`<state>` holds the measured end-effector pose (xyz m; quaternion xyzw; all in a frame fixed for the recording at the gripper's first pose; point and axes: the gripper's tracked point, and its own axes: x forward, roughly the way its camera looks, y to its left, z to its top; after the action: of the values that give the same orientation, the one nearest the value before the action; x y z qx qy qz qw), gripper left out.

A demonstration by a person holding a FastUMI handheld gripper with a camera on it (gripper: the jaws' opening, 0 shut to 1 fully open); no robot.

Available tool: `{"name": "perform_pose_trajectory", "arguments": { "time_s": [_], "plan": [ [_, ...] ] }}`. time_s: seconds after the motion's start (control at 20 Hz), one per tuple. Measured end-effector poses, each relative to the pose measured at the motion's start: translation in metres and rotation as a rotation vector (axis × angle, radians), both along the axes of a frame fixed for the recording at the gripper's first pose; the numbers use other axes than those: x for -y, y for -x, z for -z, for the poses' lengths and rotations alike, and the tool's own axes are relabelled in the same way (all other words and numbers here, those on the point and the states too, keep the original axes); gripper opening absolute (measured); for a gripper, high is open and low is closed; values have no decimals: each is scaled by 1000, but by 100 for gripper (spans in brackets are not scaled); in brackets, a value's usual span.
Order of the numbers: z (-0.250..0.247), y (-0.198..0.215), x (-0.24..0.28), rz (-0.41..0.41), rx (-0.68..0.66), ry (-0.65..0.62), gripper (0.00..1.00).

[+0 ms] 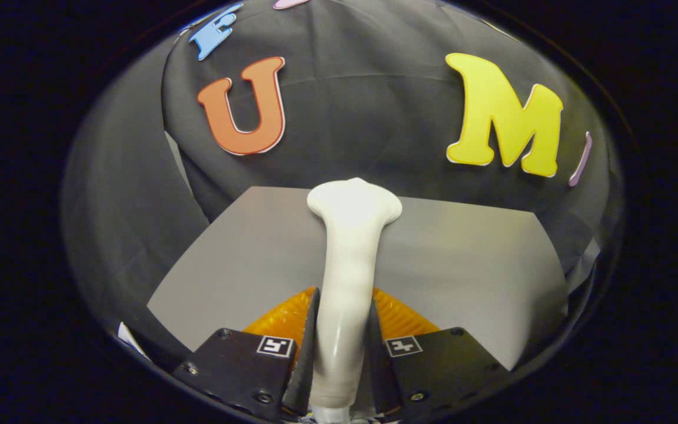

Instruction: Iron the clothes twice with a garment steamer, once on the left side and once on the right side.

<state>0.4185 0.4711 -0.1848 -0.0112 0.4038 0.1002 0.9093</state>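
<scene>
Glossy white plastic garment steamer [348, 259], slim handle widening to a flared head. Pinched at the handle by both fingers of the black gripper [342, 347]. Head beyond the fingers, above the flat grey table [462, 265]. No containers visible.

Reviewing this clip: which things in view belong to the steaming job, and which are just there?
Part of the job:
- white garment steamer, upright between the fingers, head beyond them
- hand-held gripper, both fingers pressed on the steamer's handle

Just there:
- grey tabletop under the steamer
- orange piece behind the fingers; what it is, I cannot tell

I cannot make out any clothes.
</scene>
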Motion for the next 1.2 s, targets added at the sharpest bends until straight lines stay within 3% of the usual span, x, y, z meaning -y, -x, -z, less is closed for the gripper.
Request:
{"name": "perform_pose_trajectory", "arguments": {
  "time_s": [0.15, 0.7, 1.2],
  "plan": [
    [-19, 14, 1, -13, 12, -65, 34],
    [-181, 113, 42, -157, 376, -245, 33],
    [-309, 222, 185, -4, 717, -171, 32]
  ]
}}
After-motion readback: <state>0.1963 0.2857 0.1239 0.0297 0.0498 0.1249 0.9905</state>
